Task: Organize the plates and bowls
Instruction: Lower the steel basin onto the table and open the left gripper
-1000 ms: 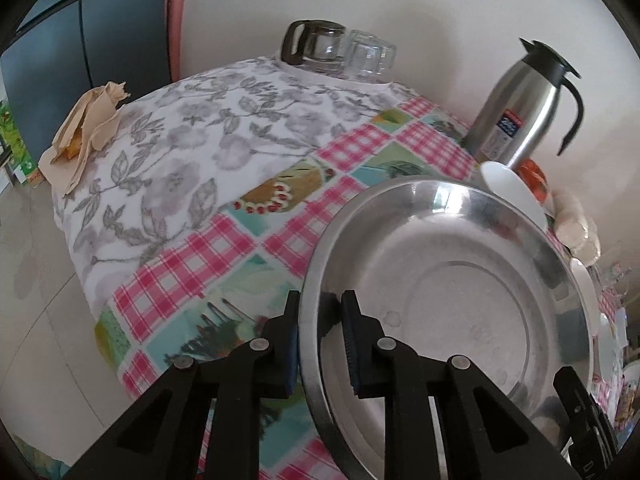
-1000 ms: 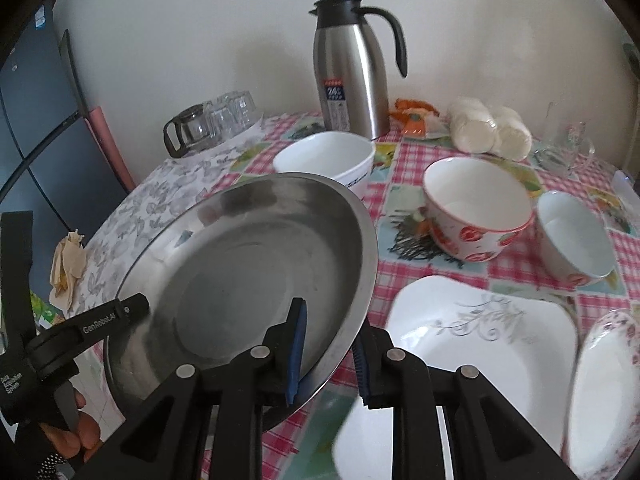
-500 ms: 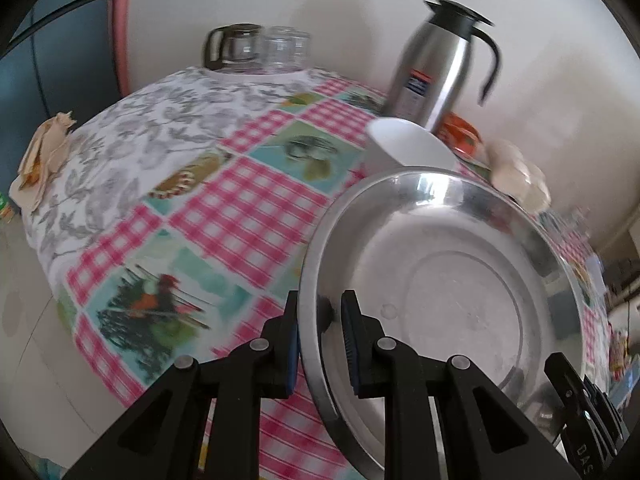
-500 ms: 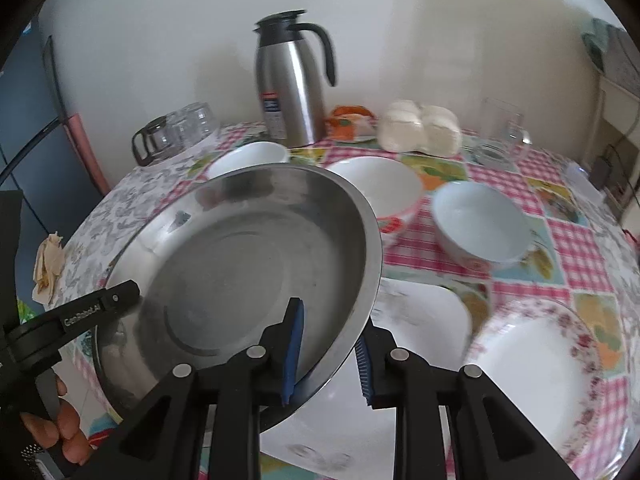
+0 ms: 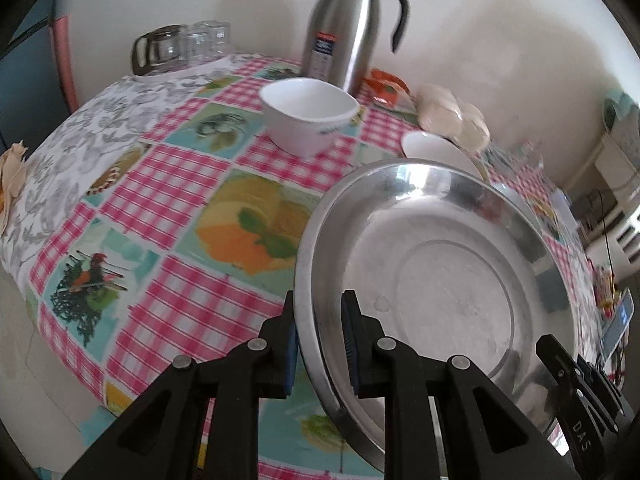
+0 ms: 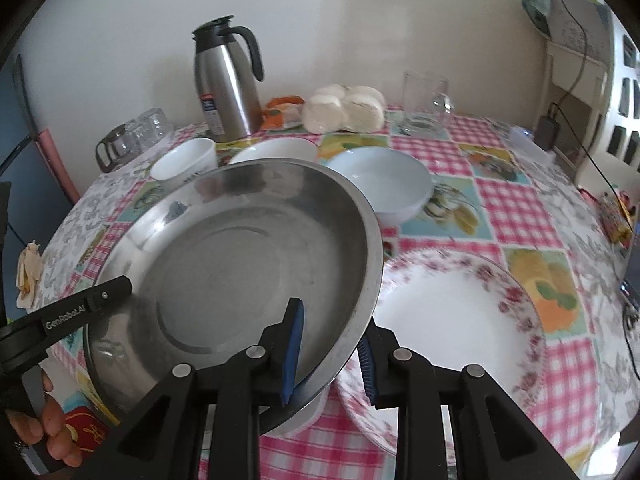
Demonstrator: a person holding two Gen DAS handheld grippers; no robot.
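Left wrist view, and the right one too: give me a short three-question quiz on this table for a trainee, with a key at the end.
1. True or false: the steel dish is full of soup.
2. In the left wrist view, what stands just behind the white square bowl? A) thermos jug B) floral plate C) glass mug
3. Fill in: the left gripper clamps the steel dish by its ____.

Key: 1 false, it is empty. 2 A. 3 rim.
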